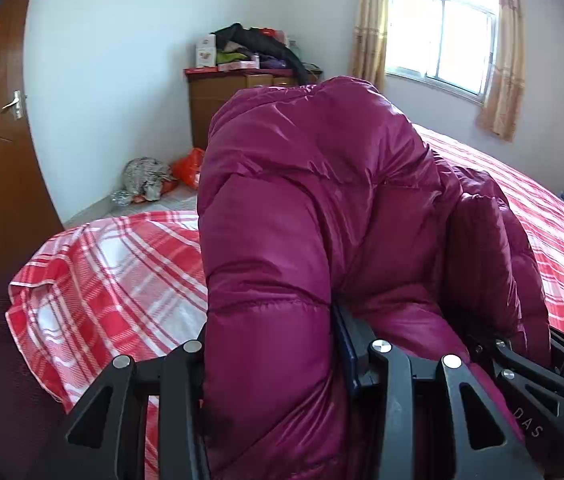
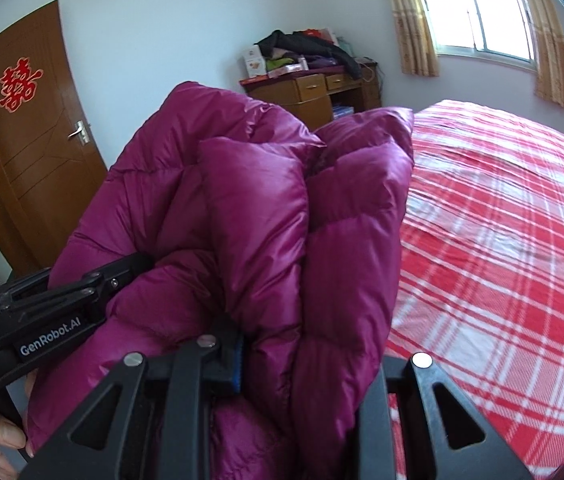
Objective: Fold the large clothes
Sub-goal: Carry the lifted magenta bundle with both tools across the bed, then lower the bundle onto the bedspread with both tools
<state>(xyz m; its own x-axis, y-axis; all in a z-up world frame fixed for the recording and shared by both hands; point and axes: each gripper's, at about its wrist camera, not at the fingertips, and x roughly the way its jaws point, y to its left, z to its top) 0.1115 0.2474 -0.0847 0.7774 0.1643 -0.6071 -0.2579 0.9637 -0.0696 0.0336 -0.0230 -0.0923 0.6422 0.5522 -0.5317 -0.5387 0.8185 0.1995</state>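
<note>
A magenta down jacket (image 1: 302, 208) hangs bunched above a bed (image 1: 113, 280) with a red plaid cover, pinched in both grippers. The left gripper (image 1: 269, 360) has its fingers clamped on a thick quilted fold; the right gripper (image 2: 302, 364) pinches a neighbouring fold, its partner close by at 9 o'clock. The jacket's bulk rises toward 12 o'clock from each pair of fingers, and open bed lies at 3 o'clock, likely the landing spot.

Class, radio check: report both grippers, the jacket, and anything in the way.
Left gripper and right gripper both clamped on the jacket. Jacket bunched, lifted over the bed. Nothing in the way.
</note>
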